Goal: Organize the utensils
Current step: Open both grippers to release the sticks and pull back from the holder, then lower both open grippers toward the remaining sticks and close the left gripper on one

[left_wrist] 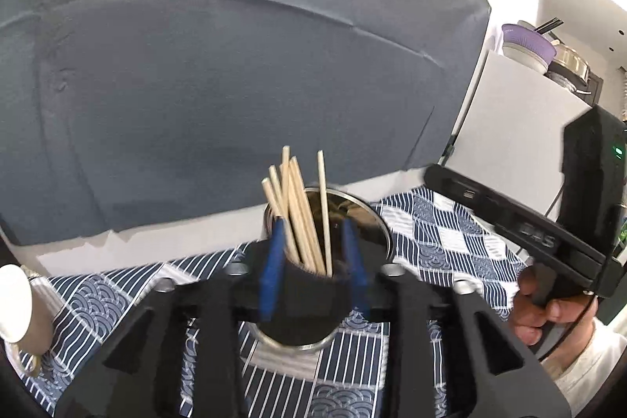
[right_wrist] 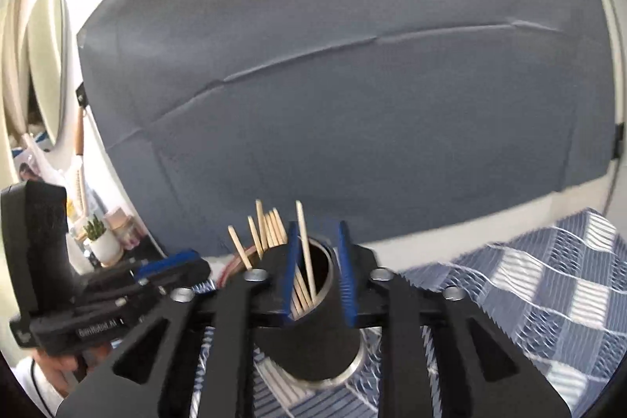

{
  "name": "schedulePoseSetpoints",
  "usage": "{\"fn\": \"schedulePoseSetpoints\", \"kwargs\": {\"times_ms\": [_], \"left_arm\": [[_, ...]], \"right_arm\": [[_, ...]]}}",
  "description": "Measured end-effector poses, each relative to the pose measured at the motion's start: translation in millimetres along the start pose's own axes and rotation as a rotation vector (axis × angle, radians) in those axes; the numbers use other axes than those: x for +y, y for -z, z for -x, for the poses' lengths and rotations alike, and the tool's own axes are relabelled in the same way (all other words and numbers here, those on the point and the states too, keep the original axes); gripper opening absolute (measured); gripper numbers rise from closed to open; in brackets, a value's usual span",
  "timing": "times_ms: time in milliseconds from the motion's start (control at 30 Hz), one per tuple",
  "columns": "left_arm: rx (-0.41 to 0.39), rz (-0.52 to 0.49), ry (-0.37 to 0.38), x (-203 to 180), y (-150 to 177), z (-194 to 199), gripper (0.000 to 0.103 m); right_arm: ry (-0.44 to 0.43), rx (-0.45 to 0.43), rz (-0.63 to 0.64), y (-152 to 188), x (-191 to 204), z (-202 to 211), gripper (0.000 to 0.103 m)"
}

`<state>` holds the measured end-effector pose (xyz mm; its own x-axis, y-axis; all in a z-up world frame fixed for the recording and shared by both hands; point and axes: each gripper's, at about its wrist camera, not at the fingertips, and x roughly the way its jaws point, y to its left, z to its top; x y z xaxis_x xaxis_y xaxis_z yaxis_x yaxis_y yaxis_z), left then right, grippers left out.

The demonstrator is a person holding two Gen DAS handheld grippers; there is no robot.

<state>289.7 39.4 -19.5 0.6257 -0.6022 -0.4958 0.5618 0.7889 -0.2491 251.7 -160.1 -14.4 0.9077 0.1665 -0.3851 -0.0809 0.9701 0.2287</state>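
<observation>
L fingers [left_wrist: 272, 261] straddle chopstick cup [left_wrist: 309, 308] by surface [left_wrist: 450, 234] far edge, R fingers [right_wrist: 290, 269] likewise; sticks [left_wrist: 298, 206] upright; clenched or loose, can't tell

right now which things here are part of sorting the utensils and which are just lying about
Part of the job:
- wooden chopsticks standing in the holder
- metal utensil holder on the tablecloth
- left gripper
- right gripper

Just lying about:
- white cup at the left edge
- potted plant
- purple strainer on the far shelf
- patterned tablecloth
</observation>
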Motion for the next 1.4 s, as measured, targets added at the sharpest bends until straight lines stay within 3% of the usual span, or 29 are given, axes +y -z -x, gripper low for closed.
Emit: {"fn": "schedulePoseSetpoints", "kwargs": {"times_ms": [200,333,400,500,733,967,1033,1400], "left_arm": [[0.051,0.043,-0.050,4.0,11.7,19.7,0.056],[0.094,0.091,-0.098,4.3,32.6,30.6,0.074],[0.118,0.122,-0.114,4.0,45.6,31.9,0.076],[0.185,0.159,-0.157,0.2,68.3,30.2,0.076],[0.279,0.193,-0.170,-26.6,121.0,18.5,0.081],[0.478,0.041,-0.139,-56.7,153.1,-9.4,0.083],[0.509,0.027,-0.121,-59.1,157.3,-13.2,0.088],[0.667,-0.141,0.002,-63.6,169.2,-48.6,0.089]], "right_arm": [[0.066,0.065,0.093,22.1,4.3,45.2,0.052],[0.064,0.149,0.111,47.3,1.6,56.0,0.067],[0.061,0.189,0.123,64.1,-2.2,58.3,0.078],[0.048,0.262,0.153,89.3,-6.5,57.3,0.084],[0.068,0.411,0.112,135.3,-30.7,53.0,0.085],[0.163,0.491,0.034,156.9,-62.9,56.1,0.086],[0.187,0.499,-0.007,158.9,-69.1,58.7,0.086],[0.356,0.484,-0.174,174.1,-72.2,84.3,0.087]]}}
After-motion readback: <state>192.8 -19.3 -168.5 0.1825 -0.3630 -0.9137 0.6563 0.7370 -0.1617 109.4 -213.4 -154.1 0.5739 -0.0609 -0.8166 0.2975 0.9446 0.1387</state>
